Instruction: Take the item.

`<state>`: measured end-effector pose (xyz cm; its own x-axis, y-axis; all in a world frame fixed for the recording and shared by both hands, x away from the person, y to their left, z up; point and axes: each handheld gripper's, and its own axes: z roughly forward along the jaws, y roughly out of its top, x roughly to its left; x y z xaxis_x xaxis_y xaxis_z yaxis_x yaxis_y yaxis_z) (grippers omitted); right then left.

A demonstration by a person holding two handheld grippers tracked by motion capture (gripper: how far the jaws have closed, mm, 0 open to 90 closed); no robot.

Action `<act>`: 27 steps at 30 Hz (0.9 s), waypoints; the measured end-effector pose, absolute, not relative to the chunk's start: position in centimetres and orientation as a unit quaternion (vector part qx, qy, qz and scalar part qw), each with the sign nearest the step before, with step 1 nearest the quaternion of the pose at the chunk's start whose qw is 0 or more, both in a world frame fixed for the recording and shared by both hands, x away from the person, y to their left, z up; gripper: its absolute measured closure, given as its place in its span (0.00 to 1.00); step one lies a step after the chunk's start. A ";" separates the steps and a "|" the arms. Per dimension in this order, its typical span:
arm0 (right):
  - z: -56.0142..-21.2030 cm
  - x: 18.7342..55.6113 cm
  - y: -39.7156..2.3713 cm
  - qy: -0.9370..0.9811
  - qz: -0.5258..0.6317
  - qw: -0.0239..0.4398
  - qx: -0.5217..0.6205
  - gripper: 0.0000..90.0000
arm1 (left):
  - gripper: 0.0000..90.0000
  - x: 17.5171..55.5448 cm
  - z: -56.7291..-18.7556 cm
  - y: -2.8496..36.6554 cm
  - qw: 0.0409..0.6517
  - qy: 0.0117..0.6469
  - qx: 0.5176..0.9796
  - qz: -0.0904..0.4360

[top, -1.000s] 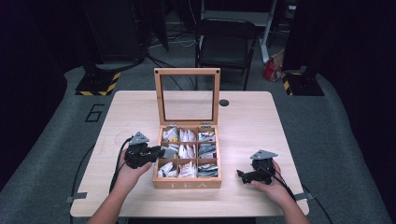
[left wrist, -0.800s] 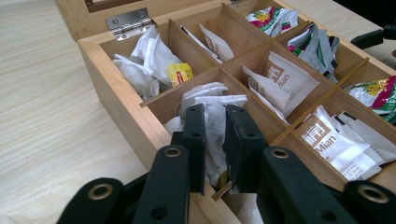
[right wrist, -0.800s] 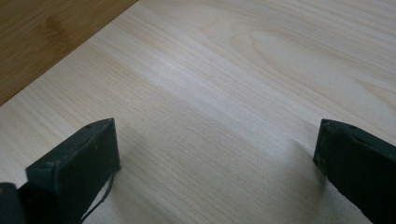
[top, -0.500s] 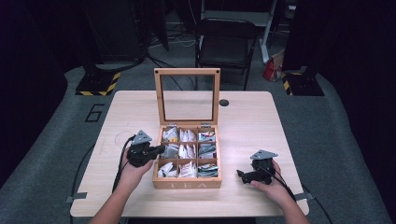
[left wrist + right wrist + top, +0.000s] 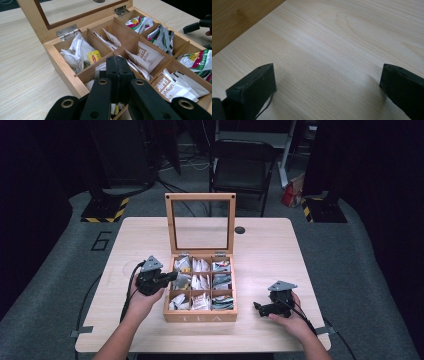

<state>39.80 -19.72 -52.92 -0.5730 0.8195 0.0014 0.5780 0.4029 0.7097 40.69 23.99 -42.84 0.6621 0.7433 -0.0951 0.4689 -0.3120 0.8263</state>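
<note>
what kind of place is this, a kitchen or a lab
Probably a lab or recording studio, not a kitchen: a lone wooden table on grey carpet, black curtains around it, hazard-striped stand bases, and cables on the floor.

High view sits above my edge of the table [image 5: 260, 240], facing 12 o'clock and down, far enough to take in the whole top. My left tool [image 5: 117, 72] cam is tight over the tea box [image 5: 62, 75]; both views share it. Right tool [image 5: 327, 85] cam hugs bare table, box wall at 10 o'clock.
</note>
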 end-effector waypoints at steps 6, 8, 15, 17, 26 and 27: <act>-52.9 39.8 -19.7 0.819 0.341 0.177 0.427 0.00 | 1.00 40.5 -41.6 24.6 0.450 0.376 0.794 0.159; -52.9 39.8 -19.7 0.819 0.341 0.177 0.427 0.00 | 1.00 40.4 -41.1 24.8 0.450 0.373 0.794 0.164; -52.9 39.8 -19.7 0.819 0.341 0.177 0.427 0.00 | 1.00 40.1 -39.7 25.4 0.458 0.369 0.790 0.174; -52.9 39.8 -19.7 0.819 0.341 0.177 0.427 0.00 | 1.00 40.0 -39.5 25.4 0.458 0.367 0.791 0.174; -52.9 39.8 -19.7 0.818 0.341 0.176 0.428 0.00 | 1.00 39.9 -38.5 25.6 0.460 0.362 0.791 0.177; -52.9 39.8 -19.7 0.818 0.341 0.176 0.428 0.00 | 1.00 39.9 -38.4 25.6 0.462 0.363 0.789 0.179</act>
<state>39.79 -19.71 -52.92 -0.5722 0.8201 0.0034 0.5795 0.4014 0.7092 39.91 25.55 -38.44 0.6726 0.7382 -0.0522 0.4072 -0.3103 0.8590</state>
